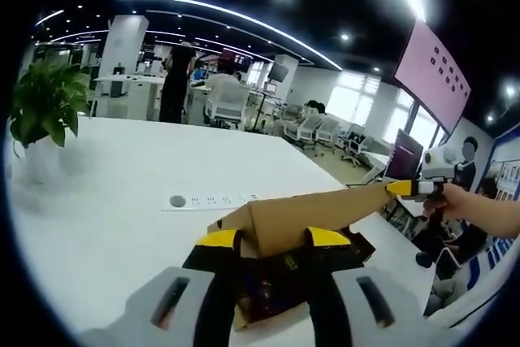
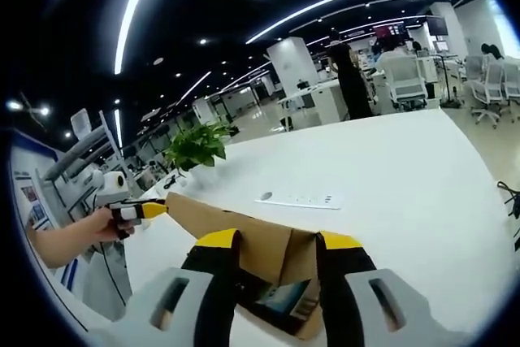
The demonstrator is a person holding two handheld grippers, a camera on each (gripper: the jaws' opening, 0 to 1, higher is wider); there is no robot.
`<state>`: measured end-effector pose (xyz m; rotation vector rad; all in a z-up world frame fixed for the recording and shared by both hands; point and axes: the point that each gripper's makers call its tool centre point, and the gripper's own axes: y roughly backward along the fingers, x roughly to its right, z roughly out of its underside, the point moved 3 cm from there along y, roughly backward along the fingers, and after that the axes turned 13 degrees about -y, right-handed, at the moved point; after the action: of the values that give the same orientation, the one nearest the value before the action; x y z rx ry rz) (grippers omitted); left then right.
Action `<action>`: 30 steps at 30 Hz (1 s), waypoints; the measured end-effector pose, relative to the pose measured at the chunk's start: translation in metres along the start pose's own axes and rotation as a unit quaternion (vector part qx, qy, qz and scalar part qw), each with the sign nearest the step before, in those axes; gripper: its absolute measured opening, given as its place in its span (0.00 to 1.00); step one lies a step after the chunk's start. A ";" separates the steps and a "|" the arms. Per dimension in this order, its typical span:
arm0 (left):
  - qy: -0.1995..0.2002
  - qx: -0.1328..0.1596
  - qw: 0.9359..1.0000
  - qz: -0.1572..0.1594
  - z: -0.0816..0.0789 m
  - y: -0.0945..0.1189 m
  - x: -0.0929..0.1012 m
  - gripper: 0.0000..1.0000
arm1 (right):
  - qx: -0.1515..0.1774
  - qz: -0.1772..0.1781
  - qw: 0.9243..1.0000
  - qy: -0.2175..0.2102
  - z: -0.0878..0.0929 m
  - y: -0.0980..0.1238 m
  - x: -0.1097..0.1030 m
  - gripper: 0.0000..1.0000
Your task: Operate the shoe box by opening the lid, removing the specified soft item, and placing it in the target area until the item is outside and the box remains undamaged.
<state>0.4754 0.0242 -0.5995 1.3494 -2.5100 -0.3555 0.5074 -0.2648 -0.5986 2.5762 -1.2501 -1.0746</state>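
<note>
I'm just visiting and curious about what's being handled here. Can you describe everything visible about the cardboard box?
The shoe box is plain brown cardboard and rests on the white table. Its lid is raised, stretching as a long tilted panel to the right gripper, whose yellow tips meet its far end. The left gripper has its jaws either side of the near end. Something dark lies inside, but it is unclear what.

Matt brown cardboard shoe box [image 1: 309, 215]; smooth white table [image 1: 122, 193]
</note>
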 end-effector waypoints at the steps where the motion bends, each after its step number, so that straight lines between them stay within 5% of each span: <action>1: 0.000 0.001 1.000 -0.001 -0.002 -0.001 -0.001 0.30 | 0.000 0.000 1.000 -0.001 -0.001 0.000 0.000 0.36; 30: 0.005 0.025 1.000 -0.013 -0.028 -0.018 -0.017 0.30 | 0.022 -0.024 0.999 -0.008 -0.024 -0.014 0.002 0.35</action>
<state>0.5080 0.0257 -0.5818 1.4002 -2.5104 -0.2916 0.5321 -0.2625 -0.5870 2.6479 -1.2350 -1.0919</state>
